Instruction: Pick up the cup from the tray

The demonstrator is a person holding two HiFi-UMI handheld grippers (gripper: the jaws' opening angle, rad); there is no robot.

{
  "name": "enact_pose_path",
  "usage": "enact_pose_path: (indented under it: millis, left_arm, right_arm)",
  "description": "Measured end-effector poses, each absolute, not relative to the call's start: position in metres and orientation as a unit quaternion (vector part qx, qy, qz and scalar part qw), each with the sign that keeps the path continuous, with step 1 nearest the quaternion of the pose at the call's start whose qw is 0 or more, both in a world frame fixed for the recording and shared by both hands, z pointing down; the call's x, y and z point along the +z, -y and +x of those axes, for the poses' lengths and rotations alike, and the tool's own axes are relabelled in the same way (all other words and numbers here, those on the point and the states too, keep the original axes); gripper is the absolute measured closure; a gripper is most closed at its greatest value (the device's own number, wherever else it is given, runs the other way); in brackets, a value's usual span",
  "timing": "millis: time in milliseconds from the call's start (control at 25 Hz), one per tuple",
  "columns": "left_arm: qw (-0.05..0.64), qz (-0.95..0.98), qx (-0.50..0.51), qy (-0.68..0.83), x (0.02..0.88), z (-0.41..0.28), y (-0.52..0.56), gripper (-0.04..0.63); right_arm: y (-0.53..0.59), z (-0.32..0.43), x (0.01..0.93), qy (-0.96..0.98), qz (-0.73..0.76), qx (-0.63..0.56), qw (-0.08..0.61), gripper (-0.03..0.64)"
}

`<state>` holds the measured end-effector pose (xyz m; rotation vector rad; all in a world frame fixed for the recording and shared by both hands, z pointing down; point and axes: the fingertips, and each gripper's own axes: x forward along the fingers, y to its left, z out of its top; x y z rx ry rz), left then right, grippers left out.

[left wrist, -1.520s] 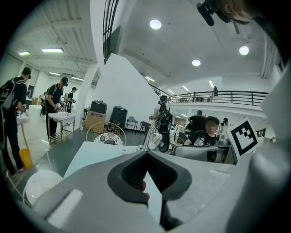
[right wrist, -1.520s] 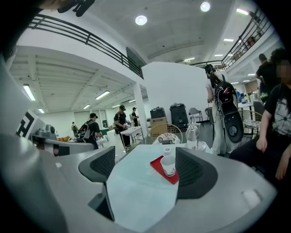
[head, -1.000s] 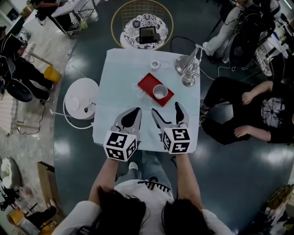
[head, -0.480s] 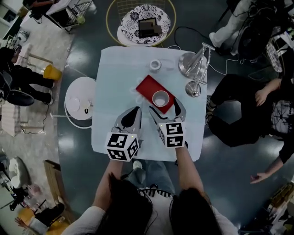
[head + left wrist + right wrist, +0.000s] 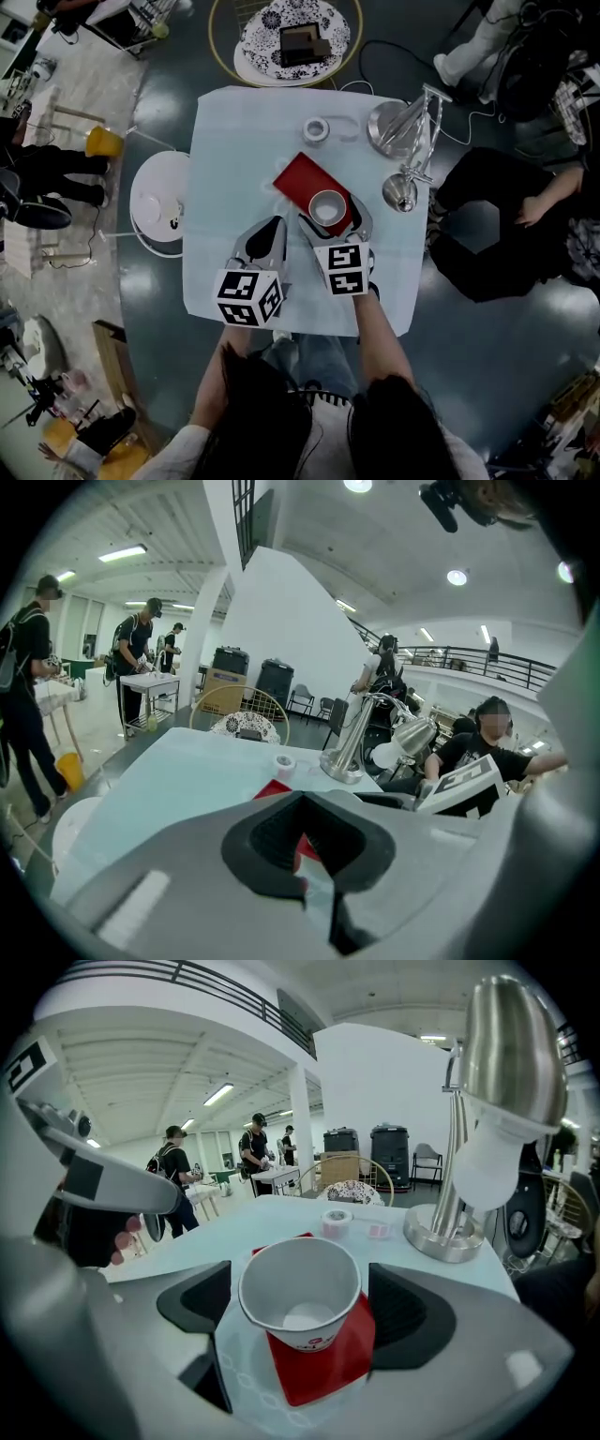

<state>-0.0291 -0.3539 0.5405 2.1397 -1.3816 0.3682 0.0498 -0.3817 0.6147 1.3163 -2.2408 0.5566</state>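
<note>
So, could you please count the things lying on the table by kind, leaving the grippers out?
Paper cup: 1
Red tray: 1
Tape roll: 1
Silver desk lamp: 1
Small pale item beside the tape roll, too small to name: 1
Total: 5

Advanced R gripper (image 5: 334, 217) fwd across table (image 5: 234, 150) over the last sec. Started w/ jaw tips short of red tray (image 5: 296, 176) and cup (image 5: 327, 206) well ahead. Reached tray's near edge at 0.5 s. Now set one jaw on either side of cup, just beside it, w/ slim gap each side in R gripper view. Brought its marker cube closer to tray and further ahead of L gripper (image 5: 275, 225) cube than before. Tilted head cam too: pushed wire chair (image 5: 281, 37) up toward top edge, seated person (image 5: 525, 216) further toward right edge.
</note>
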Motion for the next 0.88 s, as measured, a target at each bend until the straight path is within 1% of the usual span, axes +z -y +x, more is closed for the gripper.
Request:
enact_pose_path:
  millis: [120, 160, 200, 240, 640, 880]
  left_arm:
    - [0.284, 0.793, 0.14, 0.52, 0.545, -0.03, 0.354, 0.595]
    - [0.285, 0.792, 0.139, 0.522, 0.545, -0.03, 0.354, 0.595]
    - [0.285, 0.791, 0.14, 0.523, 0.546, -0.031, 0.354, 0.595]
    - [0.285, 0.79, 0.142, 0.524, 0.547, -0.032, 0.352, 0.595]
    - [0.282, 0.794, 0.135, 0.521, 0.537, -0.032, 0.344, 0.595]
    - [0.281, 0.808, 0.133, 0.5, 0.536, -0.017, 0.331, 0.595]
  right_arm:
    - [0.383, 0.05, 0.621, 0.819, 0.475, 0.215, 0.238, 0.158]
    - [0.385, 0.051, 0.621, 0.819, 0.477, 0.214, 0.237, 0.177]
    - [0.386, 0.051, 0.621, 0.819, 0.478, 0.212, 0.236, 0.213]
    - [0.386, 0.051, 0.62, 0.82, 0.477, 0.211, 0.237, 0.221]
    - [0.372, 0.054, 0.601, 0.823, 0.48, 0.191, 0.236, 0.23]
    - [0.351, 0.086, 0.588, 0.809, 0.512, 0.179, 0.226, 0.235]
